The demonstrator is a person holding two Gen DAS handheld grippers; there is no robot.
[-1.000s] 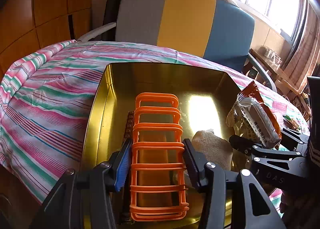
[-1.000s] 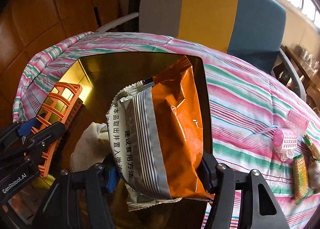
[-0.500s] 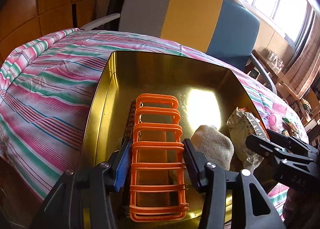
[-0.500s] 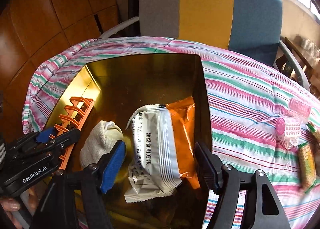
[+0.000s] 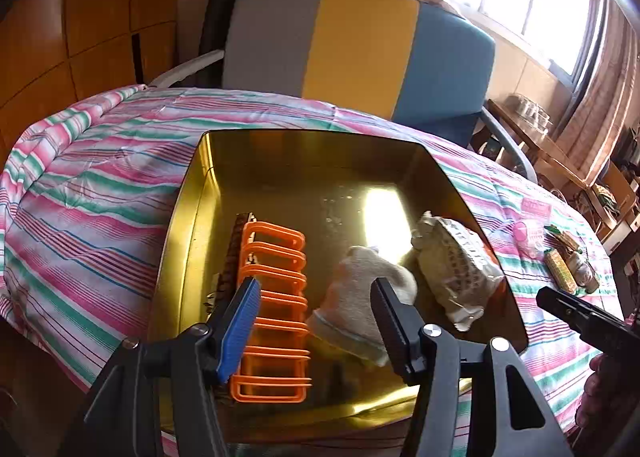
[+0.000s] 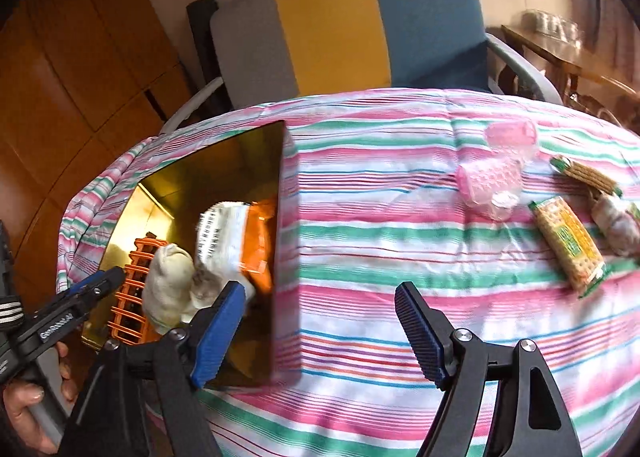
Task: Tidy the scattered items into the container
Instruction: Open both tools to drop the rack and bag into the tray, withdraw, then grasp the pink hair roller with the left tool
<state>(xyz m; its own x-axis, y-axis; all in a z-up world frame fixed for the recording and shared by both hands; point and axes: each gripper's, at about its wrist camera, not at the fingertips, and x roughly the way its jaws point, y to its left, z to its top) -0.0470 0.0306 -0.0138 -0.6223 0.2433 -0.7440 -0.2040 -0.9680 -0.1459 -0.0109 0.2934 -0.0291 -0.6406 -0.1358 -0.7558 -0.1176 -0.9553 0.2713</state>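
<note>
Though blurred, "GenRobot.AI" lettering [image 6: 56,324] (white)

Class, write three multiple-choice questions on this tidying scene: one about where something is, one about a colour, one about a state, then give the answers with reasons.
1. Where is the orange rack?
A. in the gold tin
B. on the chair
C. on the cloth by the crackers

2. What colour are the curlers?
A. green
B. pink
C. black

3. What state is the right tool in?
A. shut on the snack bag
B. shut on a curler
C. open, holding nothing

Answers:
1 A, the rack lies on the floor of the tin beside the sock.
2 B, both curlers on the striped cloth are pink.
3 C, only cloth shows between its fingers, which are opening; the snack bag lies in the tin.
</note>
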